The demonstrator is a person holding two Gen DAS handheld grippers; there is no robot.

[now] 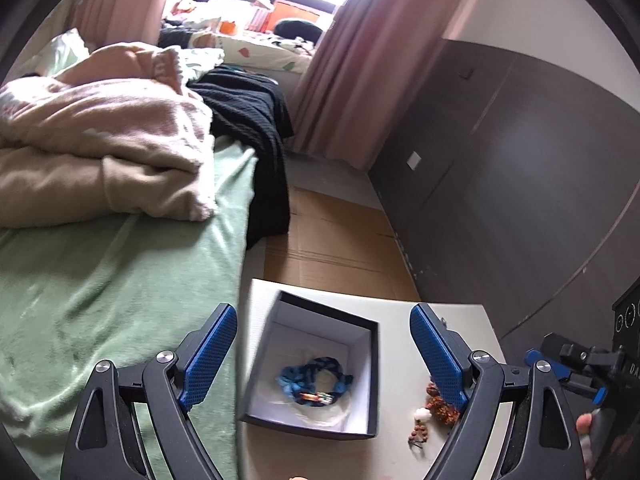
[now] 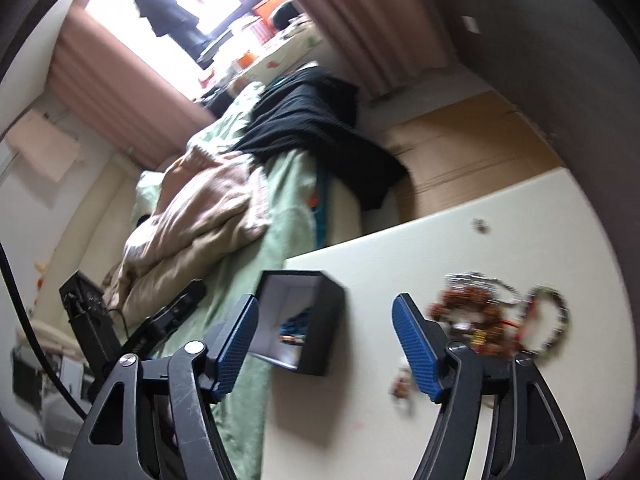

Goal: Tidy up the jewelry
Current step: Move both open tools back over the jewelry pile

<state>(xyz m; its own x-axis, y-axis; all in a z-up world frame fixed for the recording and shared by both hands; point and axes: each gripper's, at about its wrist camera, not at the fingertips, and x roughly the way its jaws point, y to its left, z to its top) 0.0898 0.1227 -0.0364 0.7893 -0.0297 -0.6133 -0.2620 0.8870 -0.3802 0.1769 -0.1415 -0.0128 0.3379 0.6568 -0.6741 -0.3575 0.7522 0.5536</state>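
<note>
Bed (image 1: 120, 272): green sheet, a rumpled pink and beige blanket (image 1: 100, 140) and a black knit garment (image 1: 248, 120) on it; it runs along the left side of the white table.
White table (image 1: 400, 320): small pale top beside the bed, carrying the box and the loose jewelry; flattened cardboard (image 1: 340, 240) lies on the floor beyond it.
Box (image 1: 316, 364): open, black outside and white inside, near the table's bed-side edge; in the left wrist view it sits between and just ahead of the left fingers.
Left gripper (image 1: 320, 344): jaws spread wide, nothing between the pads, hanging over the box.
Right gripper (image 2: 324, 340): jaws well apart and empty; the box is next to its left finger, the jewelry heap next to its right finger.
Blue bracelet (image 1: 314, 380): braided, with an orange and white clasp part, lying on the box floor.
Jewelry heap (image 2: 472, 316): brownish beads and chains tangled on the table, right of the box; blurred.
Beaded ring bracelet (image 2: 548, 320): dark loop touching the heap's far side.
Small bead piece (image 1: 420, 424): with a white bead, on the table near the left gripper's right finger.
</note>
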